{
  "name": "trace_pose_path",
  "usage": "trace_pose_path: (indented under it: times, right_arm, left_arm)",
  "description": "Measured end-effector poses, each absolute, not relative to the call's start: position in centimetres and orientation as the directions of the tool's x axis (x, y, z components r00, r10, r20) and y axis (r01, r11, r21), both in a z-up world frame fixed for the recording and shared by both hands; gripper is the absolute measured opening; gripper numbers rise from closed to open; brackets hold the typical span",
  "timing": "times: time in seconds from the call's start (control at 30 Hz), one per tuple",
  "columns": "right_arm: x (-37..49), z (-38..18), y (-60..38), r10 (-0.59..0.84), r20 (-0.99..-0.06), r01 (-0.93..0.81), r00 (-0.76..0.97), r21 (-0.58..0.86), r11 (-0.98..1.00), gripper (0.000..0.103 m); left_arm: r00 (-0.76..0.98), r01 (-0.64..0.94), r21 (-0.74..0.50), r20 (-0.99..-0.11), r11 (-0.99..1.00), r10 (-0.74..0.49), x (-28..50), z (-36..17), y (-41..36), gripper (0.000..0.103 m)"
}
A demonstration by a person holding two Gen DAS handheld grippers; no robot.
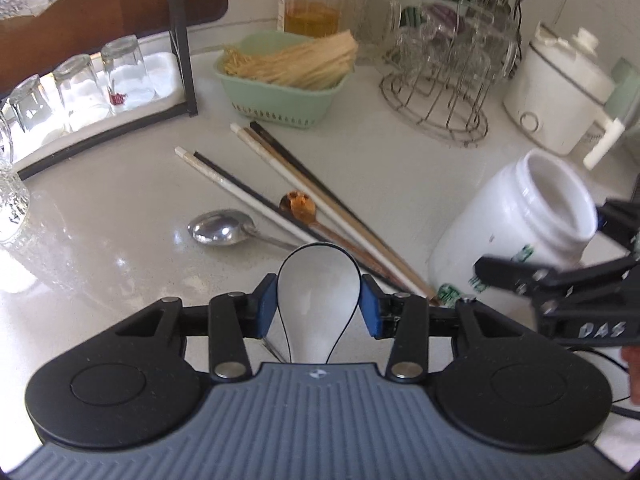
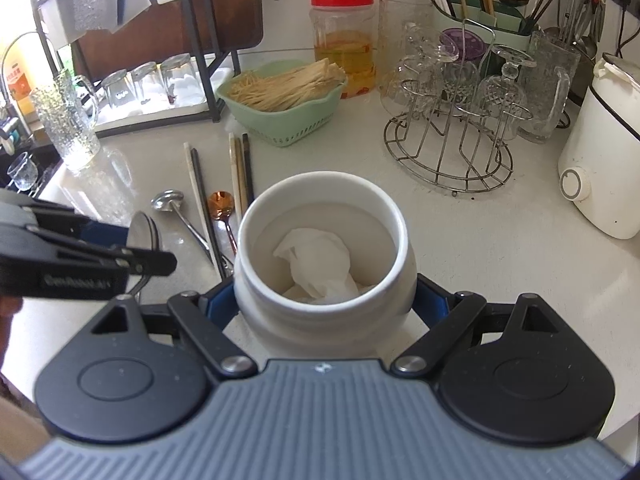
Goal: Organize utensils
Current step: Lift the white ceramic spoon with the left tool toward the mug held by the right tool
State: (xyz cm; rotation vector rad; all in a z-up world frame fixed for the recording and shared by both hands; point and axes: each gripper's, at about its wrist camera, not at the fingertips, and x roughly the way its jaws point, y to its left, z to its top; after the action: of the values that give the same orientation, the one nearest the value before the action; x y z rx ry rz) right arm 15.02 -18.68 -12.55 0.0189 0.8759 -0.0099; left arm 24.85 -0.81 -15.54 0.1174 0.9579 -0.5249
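My left gripper is shut on the bowl of a large silver spoon, held above the counter; that spoon's edge also shows in the right wrist view. My right gripper is shut on a white jar with crumpled white paper inside; the jar stands tilted to the right in the left wrist view. On the counter lie a metal spoon, a copper spoon and several chopsticks, also seen in the right wrist view.
A green basket of sticks sits behind the chopsticks. A wire glass rack, a red-lidded jar, a white appliance and a black rack with upturned glasses ring the counter. A glass mug stands left.
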Motion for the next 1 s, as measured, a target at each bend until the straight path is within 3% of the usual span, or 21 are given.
trace_pose_path:
  times: [0.2, 0.37, 0.63, 1.0]
  right_arm:
    - [14.8, -12.5, -18.4, 0.013, -0.772, -0.007, 0.636, 0.011, 1.0, 0.091]
    - [14.5, -12.5, -18.3, 0.008, -0.767, 0.001, 0.641, 0.011, 1.0, 0.091]
    - [14.4, -12.6, -18.2, -0.004, -0.764, 0.016, 0.645, 0.008, 1.0, 0.091]
    - [14.5, -12.5, -18.2, -0.018, -0.774, 0.038, 0.633, 0.008, 0.999, 0.091]
  left_arm:
    - [0.469, 0.476, -0.174, -0.779, 0.862, -0.416, 24.1, -14.0, -0.3, 0.049]
    - [0.419, 0.47, -0.189, -0.812, 0.862, -0.406, 24.6, -15.6, -0.6, 0.049]
    - [0.368, 0.468, -0.158, -0.86, 0.869, -0.354, 26.1, -18.7, -0.7, 0.049]
    - [0.409, 0.508, -0.112, -0.841, 0.854, -0.354, 24.5, -18.4, -0.7, 0.05]
